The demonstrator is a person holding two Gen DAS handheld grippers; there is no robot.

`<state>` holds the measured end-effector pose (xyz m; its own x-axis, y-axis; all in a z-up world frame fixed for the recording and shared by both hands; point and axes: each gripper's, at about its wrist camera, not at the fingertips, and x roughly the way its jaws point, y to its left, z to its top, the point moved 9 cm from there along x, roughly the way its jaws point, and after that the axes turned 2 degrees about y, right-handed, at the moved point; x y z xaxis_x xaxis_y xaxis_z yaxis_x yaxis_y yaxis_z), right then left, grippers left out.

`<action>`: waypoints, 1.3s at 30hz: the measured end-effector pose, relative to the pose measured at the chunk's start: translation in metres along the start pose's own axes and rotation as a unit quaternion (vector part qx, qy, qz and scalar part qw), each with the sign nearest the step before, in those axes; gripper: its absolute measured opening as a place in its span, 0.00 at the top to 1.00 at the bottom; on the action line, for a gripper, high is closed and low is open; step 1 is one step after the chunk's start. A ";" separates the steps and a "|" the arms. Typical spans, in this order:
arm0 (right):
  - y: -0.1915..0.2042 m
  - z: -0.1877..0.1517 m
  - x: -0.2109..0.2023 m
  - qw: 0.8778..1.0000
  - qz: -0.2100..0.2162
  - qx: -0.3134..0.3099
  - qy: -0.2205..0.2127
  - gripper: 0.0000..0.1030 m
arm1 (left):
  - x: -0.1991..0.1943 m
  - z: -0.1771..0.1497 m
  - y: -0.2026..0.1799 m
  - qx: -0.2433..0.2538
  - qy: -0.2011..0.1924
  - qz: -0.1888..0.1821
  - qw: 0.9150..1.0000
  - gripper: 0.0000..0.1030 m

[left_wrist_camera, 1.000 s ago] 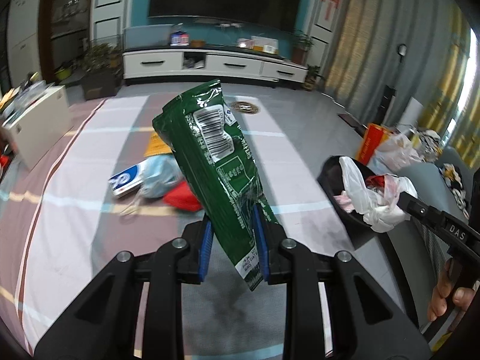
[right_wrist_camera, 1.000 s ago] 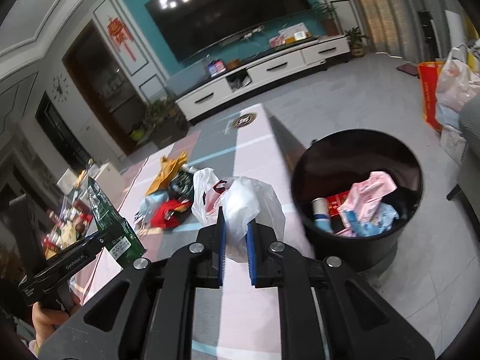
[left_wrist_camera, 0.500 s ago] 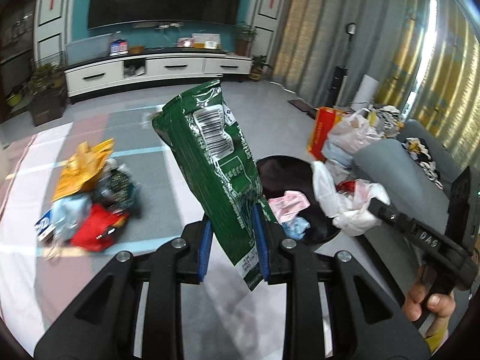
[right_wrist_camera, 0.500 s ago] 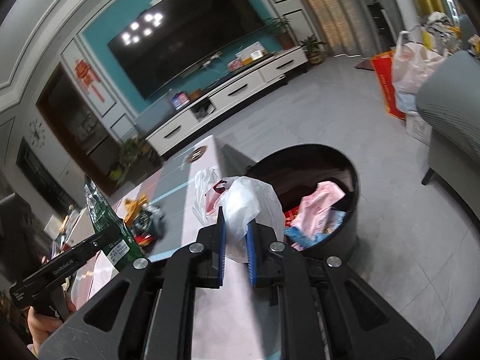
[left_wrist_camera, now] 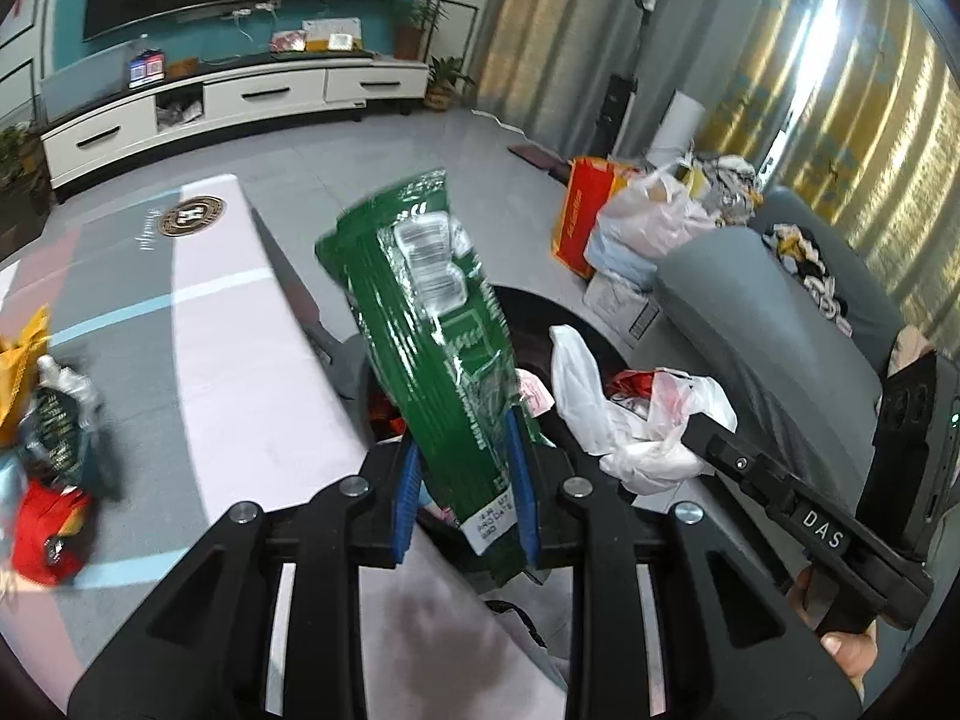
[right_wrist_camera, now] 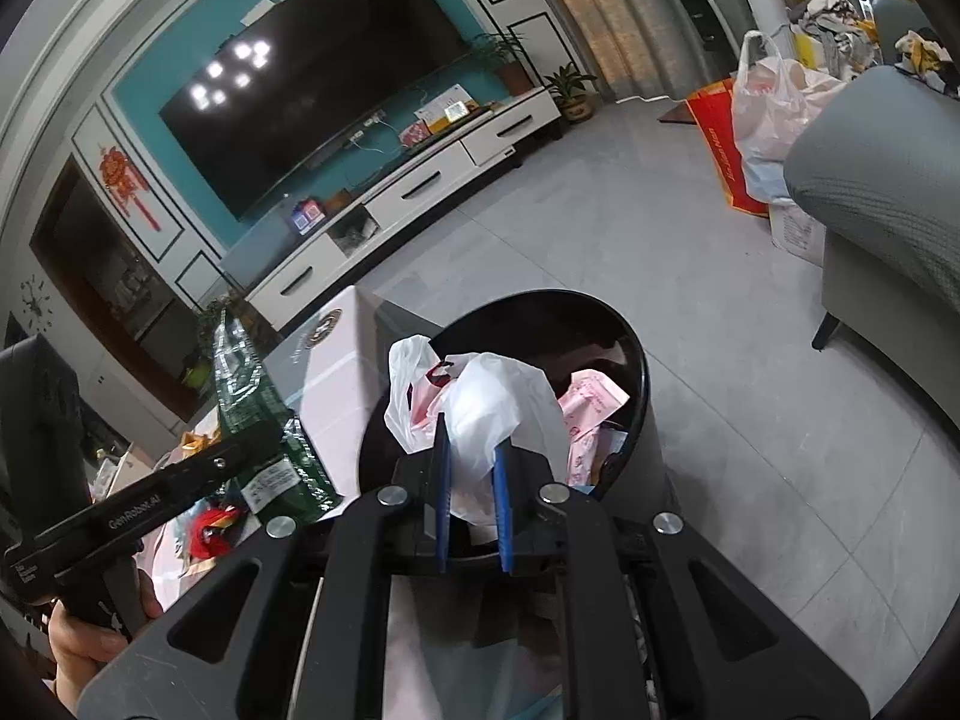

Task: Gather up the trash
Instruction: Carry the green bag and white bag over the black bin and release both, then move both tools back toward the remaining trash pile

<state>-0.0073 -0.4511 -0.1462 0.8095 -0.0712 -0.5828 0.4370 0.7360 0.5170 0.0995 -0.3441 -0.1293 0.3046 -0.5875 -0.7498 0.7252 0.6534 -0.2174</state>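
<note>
Left wrist view, my left tool [left_wrist_camera: 462, 483] pinching green wrapper [left_wrist_camera: 429, 324] upright over black bin [right_wrist_camera: 636, 360], my right tool [right_wrist_camera: 471, 483] pinching white bag [right_wrist_camera: 498, 408] above same bin, remaining litter [left_wrist_camera: 51, 420] on counter [left_wrist_camera: 240, 360].

Daylight enters through the gold curtains [left_wrist_camera: 828, 90] on the right of the left wrist view and leaves bright streaks of glare on their folds. The room is evenly and fairly brightly lit. The dark television screen [right_wrist_camera: 312, 84] mirrors a cluster of ceiling lights as white blobs. The green wrapper [left_wrist_camera: 432, 348] is smeared by motion blur, its barcode unreadable, and the trash pile [left_wrist_camera: 48, 444] at the left edge is blurred too. Both fisheye views bend straight lines strongly near the rim, and black vignetting fills the corners. The table casts a soft shadow on the grey floor [right_wrist_camera: 720, 276].
</note>
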 end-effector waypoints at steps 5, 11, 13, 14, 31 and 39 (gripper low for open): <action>-0.003 -0.001 0.016 1.000 -0.009 0.000 0.009 0.87 | 0.029 0.001 0.002 0.014 0.020 0.016 1.000 0.74; -0.003 -0.002 0.031 1.000 -0.020 -0.006 0.012 0.87 | 0.054 0.001 0.002 0.020 0.039 0.021 0.999 0.72; -0.003 -0.002 0.035 1.000 -0.020 -0.006 0.014 0.87 | 0.056 0.001 0.002 0.019 0.041 0.020 0.999 0.65; -0.002 -0.002 0.037 1.000 -0.019 -0.007 0.017 0.85 | 0.057 0.001 0.004 0.017 0.040 0.020 0.999 0.61; 0.008 -0.012 0.021 0.999 -0.002 0.006 0.032 0.55 | -0.005 -0.034 0.033 -0.019 0.015 0.006 1.000 0.20; 0.056 -0.045 0.018 0.996 0.022 -0.041 0.080 0.53 | -0.069 -0.082 0.077 -0.051 0.003 0.044 0.998 0.14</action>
<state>0.0139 -0.3808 -0.1564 0.7517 0.0652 -0.6563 0.3636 0.7892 0.4948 0.0836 -0.2141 -0.1459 0.3600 -0.5233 -0.7723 0.6290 0.7476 -0.2133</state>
